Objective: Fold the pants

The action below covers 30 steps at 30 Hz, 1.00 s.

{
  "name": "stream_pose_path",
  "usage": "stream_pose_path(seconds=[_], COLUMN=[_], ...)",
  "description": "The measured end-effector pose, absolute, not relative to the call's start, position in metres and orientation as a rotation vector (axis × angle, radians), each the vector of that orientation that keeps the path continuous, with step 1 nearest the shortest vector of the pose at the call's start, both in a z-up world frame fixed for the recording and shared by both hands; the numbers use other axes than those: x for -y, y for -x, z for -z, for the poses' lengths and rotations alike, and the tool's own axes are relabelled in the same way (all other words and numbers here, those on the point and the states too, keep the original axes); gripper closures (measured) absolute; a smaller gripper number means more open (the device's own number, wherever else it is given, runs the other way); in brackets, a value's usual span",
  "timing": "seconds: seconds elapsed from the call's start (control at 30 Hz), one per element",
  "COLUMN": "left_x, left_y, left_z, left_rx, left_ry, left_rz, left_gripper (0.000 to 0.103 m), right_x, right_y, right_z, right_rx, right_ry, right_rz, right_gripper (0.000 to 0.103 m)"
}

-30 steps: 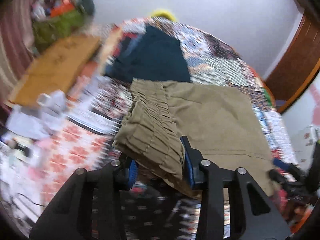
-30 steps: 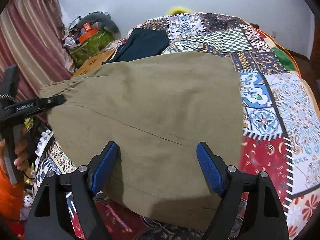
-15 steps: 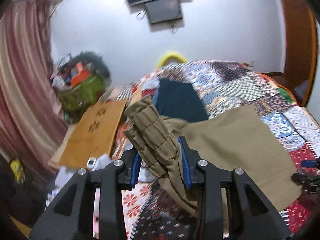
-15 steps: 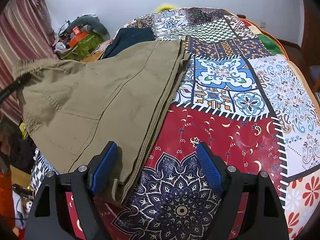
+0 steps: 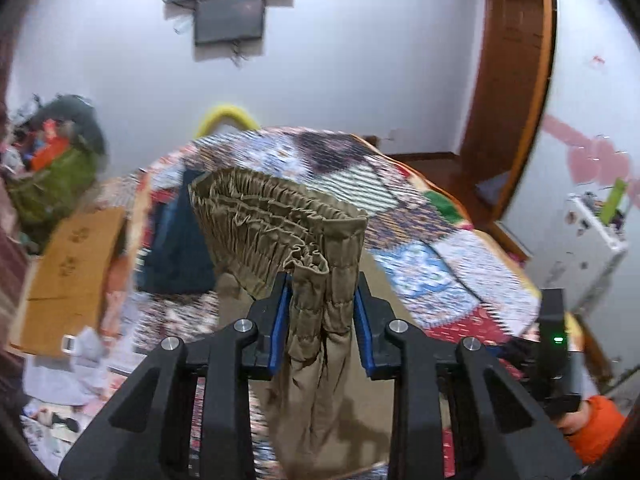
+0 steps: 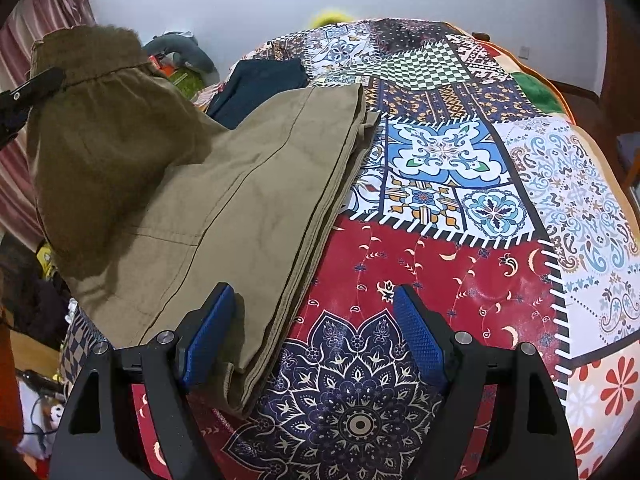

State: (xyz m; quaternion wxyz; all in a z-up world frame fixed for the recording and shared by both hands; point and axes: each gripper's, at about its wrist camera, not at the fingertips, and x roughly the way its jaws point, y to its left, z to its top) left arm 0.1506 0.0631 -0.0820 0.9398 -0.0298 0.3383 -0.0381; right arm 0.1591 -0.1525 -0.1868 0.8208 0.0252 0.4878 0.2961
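Moved: since a second ago the left gripper [image 5: 320, 312] carries the gathered waistband up off the bed, so the wall screen now fills the top of its view; the right gripper [image 6: 312, 336] keeps its spot
Left fingers: jaws closing, blue pads [image 5: 277, 328] pressing on both sides of the bunched elastic waistband, which stands up between them and fans out to the left
Right fingers: jaws stand wide apart, holding nothing; the left pad [image 6: 208, 336] sits over the pants' near edge, the right pad over bare quilt
Pants: olive pants [image 6: 224, 216] lie along the left side of the bed, legs flat and stacked on the quilt, waist end lifted at far left where the other gripper's tip shows
Quilt: patchwork quilt [image 6: 460, 264] covers the bed, red and blue panels near, green checks farther back
Dark garment: navy cloth [image 6: 260, 84] lies beyond the pants, touching their far edge
Person: an orange sleeve [image 5: 596, 428] shows at lower right of the left view
Blur: left view is smeared, so the clutter beside the bed is unclear
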Motion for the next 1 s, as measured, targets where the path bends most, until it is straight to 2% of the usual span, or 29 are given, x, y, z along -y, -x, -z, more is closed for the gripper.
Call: stream_pose_path(seconds=[0.37,0.5,0.53,0.8,1.0], left_x=[-0.019,-0.008,-0.007,-0.032,-0.079], left_y=[-0.155,-0.152,-0.151,-0.165,-0.211], left_z=[0.107,0.113,0.112,0.106,0.117], left_rx=[-0.834,-0.858,-0.848,-0.794,-0.835], left_ry=[0.059,0.016,0.005,-0.071,-0.084], left_rz=[0.257,0.275,0.27,0.162,0.055], left_gripper=[0.071,0.038,0.035,0.014,0.012], right_x=[0.155,0.157,0.158,0.163,0.173], right_y=[-0.158,-0.158,-0.158,-0.161,-0.16], right_z=[0.187,0.186,0.186,0.185,0.181], right_rx=[-1.035,-1.032,-1.032,-1.028,-1.018], right_ry=[-0.066,-0.072,-0.074,-0.084,-0.087], right_rz=[-0.627,-0.626,-0.625,-0.611,-0.587], right_gripper=[0.024,0.024,0.024,0.024,0.024])
